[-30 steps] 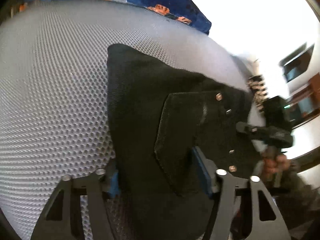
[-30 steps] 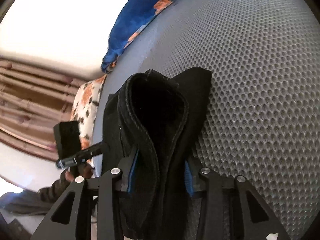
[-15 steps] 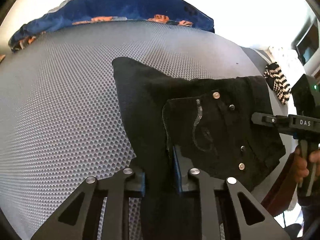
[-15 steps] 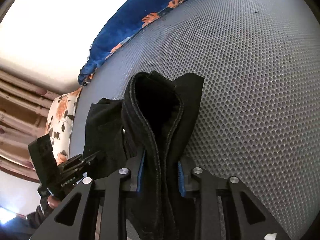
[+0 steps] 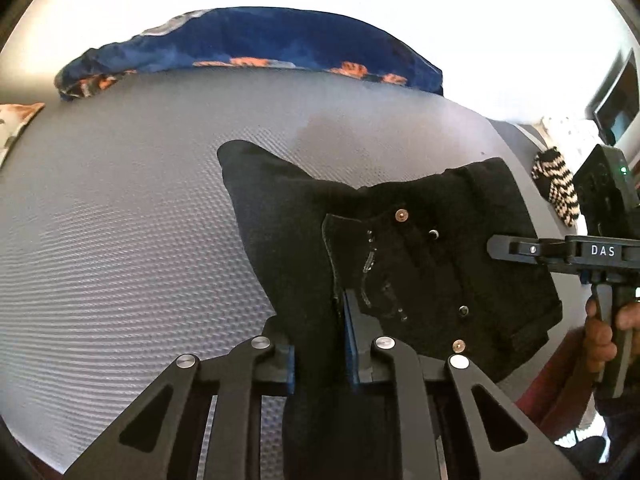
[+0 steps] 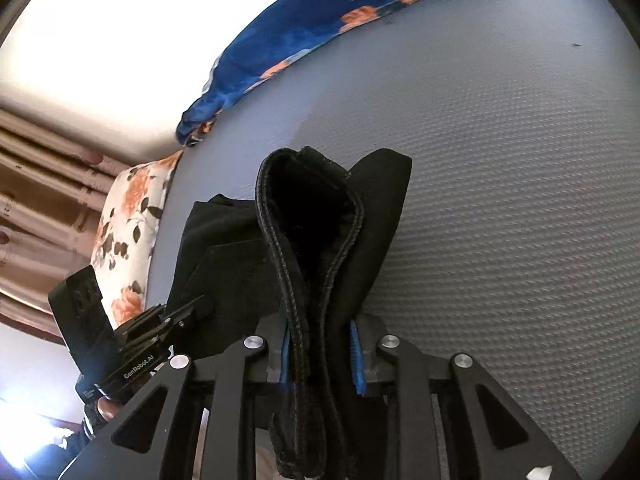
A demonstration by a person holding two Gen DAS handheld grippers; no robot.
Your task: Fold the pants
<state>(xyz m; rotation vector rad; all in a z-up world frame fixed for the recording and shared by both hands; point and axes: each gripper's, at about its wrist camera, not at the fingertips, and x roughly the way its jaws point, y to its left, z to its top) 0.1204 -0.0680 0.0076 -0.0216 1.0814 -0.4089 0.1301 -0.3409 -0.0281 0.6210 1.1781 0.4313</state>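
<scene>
The black pants (image 5: 400,248) were held in a bunched, part-folded bundle over the grey mat (image 5: 120,240), near its front edge, with one pointed corner reaching out toward the middle of the mat. The left gripper (image 5: 320,356) was clenched on a thick fold of the cloth below the pocket, its blue pads pressed against the fabric on both sides. The right gripper (image 6: 320,356) was likewise clamped on the stitched waistband (image 6: 312,248), which stood up in a loop between the jaws.

Several layers were judged to be caught in each grip at once, so a layer could have slid out unevenly if the bundle were lowered or pulled taut, and the fold could have been left crooked. The gaping waistband loop might have collapsed sideways when laid down, and a lump could have been trapped under the top layer. Because the bundle was held close to the mat's front edge, part of it might have been set down hanging over that edge. The blue flowered blanket (image 5: 248,48) at the far side was well apart and was not judged a hazard.
</scene>
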